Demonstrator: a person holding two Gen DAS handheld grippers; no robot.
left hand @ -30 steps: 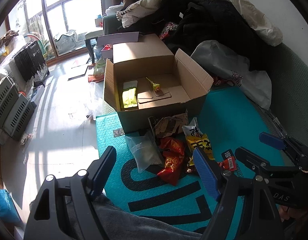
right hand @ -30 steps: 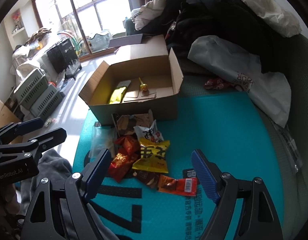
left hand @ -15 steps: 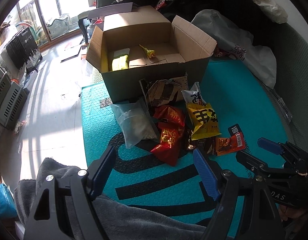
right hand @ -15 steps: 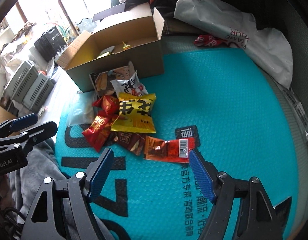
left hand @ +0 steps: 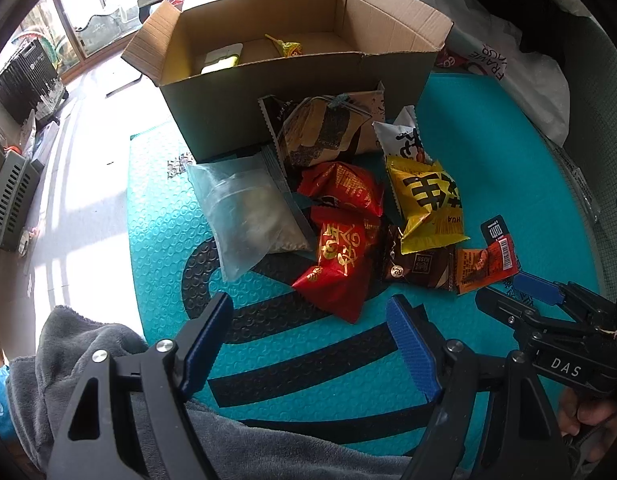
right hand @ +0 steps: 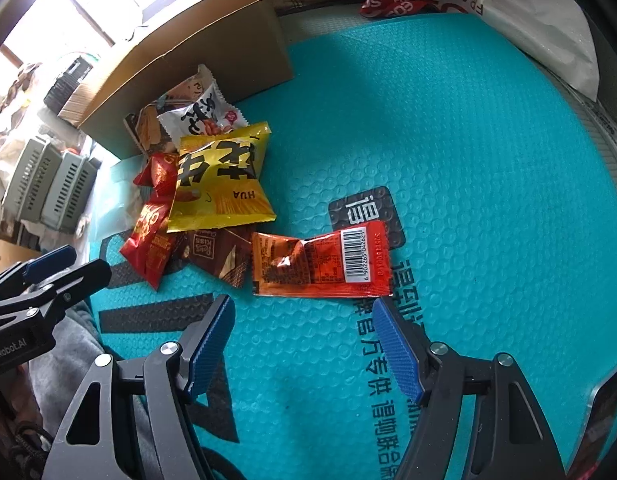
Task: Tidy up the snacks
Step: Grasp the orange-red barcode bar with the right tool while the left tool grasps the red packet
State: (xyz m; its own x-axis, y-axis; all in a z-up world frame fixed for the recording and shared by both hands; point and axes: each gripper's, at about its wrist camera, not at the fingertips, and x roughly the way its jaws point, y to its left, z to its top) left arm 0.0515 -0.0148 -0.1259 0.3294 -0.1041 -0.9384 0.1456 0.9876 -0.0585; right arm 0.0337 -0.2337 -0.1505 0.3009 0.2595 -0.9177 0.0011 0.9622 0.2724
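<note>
Left gripper (left hand: 308, 340), seen from its own wrist camera, stands wide with nothing between its blue pads, hanging over the teal mat (left hand: 160, 216) just short of the snack pile. Nearest its opening lies a red snack bag (left hand: 340, 260), overlapped on one side by a clear pouch (left hand: 252, 220) and on the other by a brown chocolate packet (left hand: 416, 268). A yellow packet (left hand: 428, 200) lies further back, and the open cardboard box (left hand: 308, 80), with a few items already inside, stands behind the pile. My judgement: closing here could catch the edge of a neighbouring bag along with the red one, since they overlap, and drag the pile. A grey fleece cloth (left hand: 100, 344) lies under the gripper's near side and could snag a finger.

Right gripper (right hand: 304, 332), in its own view, has just been narrowing its jaws yet is still open and holds nothing; the orange packet (right hand: 320, 264) with the barcode lies flat on the mat just ahead of the pads, not between them. Being thin and flat, it may slide away or slip out of a shallow pinch, I think. The chocolate packet touches its left end and could come along. The left gripper shows at the left edge, near enough that both reaching together risk a bump. A white plastic bag (right hand: 528, 12) lies well apart at the far side.
</note>
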